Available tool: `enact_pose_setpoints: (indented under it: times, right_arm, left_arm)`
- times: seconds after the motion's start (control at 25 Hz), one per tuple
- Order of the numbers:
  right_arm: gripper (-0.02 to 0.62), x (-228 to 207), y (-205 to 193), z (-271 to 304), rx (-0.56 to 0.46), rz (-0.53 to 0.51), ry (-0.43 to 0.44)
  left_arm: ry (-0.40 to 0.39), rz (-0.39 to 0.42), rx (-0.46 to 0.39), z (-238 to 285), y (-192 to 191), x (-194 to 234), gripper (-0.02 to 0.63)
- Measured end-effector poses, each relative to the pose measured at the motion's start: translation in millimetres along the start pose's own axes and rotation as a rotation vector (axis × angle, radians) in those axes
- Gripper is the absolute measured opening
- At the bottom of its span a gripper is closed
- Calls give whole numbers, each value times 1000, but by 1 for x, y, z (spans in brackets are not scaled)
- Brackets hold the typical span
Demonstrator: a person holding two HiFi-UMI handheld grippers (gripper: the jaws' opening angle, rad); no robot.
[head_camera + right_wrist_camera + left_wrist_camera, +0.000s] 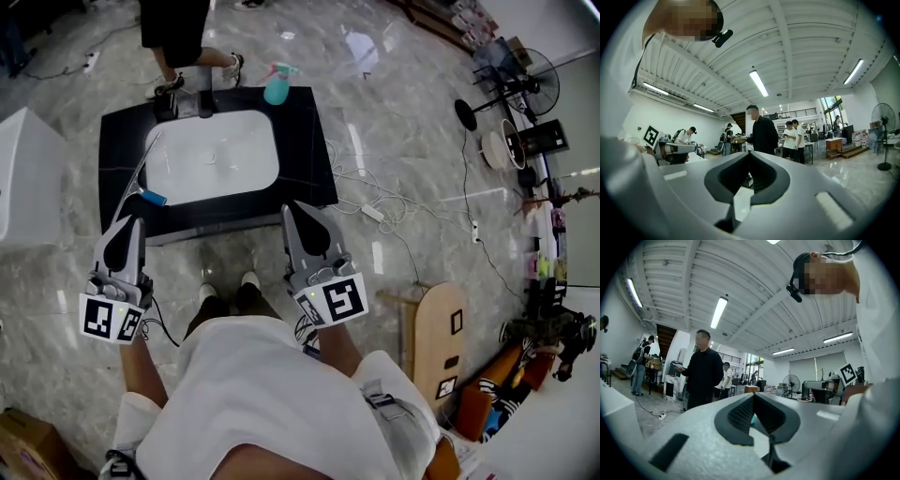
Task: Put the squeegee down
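- Squeegee point(153, 197): lies on the black worktop point(309, 169) along the left rim of the sink point(214, 155), blue end nearest the person, just beside the left tool's tip; nothing grips it
- Left tool point(131, 223): jaws together, nothing between them; sits at the worktop's near-left corner
- Right tool point(298, 208): jaws together, empty; sits at the worktop's near edge, right of the sink
- Progress: the putting-down appears done, since the squeegee rests on the worktop and both tools are free of it; nothing looks left but to draw the tools away
- Head view only: gives the squeegee's place, the sink, a teal spray bottle point(277, 84) at the worktop's far edge, and where each tool stands against the worktop
- Gripper views only: both look level across the hall and miss the squeegee and worktop; they show each pair of jaw tips meeting with no object in the gap, a bystander point(764, 136) in black beyond, and a fan point(883, 136) to the right in the right gripper view
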State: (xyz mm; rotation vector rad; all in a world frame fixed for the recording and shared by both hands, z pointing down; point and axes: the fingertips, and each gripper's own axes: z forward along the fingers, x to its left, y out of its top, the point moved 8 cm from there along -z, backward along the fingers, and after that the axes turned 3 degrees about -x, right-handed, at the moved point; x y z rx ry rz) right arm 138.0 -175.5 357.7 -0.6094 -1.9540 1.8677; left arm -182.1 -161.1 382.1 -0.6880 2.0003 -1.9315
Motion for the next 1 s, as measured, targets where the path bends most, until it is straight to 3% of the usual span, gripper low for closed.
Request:
enact_pose_setpoints:
  times: [0.36,1.0]
  right_arm:
    - [9,3,5,9,-10,3,49]
    - [9,5,3,3,-8,-6,55]
  left_arm:
    - [30,9,-8,-12,5,-7,3]
    - [37,13,-14,-22,4,-14,3]
